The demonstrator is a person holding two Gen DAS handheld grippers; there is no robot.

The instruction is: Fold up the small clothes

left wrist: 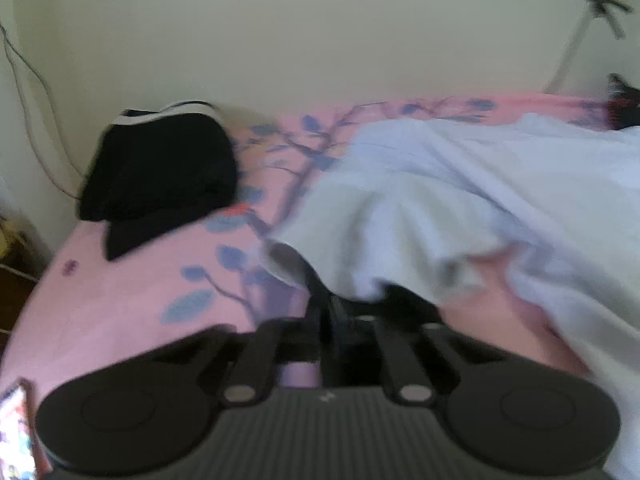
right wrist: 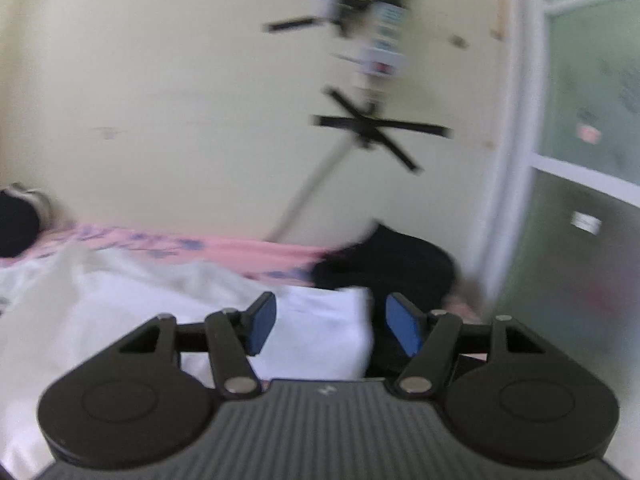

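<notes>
A white garment (left wrist: 460, 200) lies spread on the pink bedsheet (left wrist: 120, 304). My left gripper (left wrist: 332, 304) is shut on the garment's near edge and lifts it, so the cloth drapes over the fingertips. In the right wrist view the same white garment (right wrist: 160, 300) covers the bed. My right gripper (right wrist: 330, 328) is open, its blue pads (right wrist: 262, 326) standing on either side of a folded white corner (right wrist: 332, 332) without touching it.
A black garment with a white band (left wrist: 160, 168) lies at the bed's far left by the wall. Another dark garment (right wrist: 392, 264) lies at the far right. A tripod stand (right wrist: 360, 120) leans at the wall. A window (right wrist: 592, 80) is at right.
</notes>
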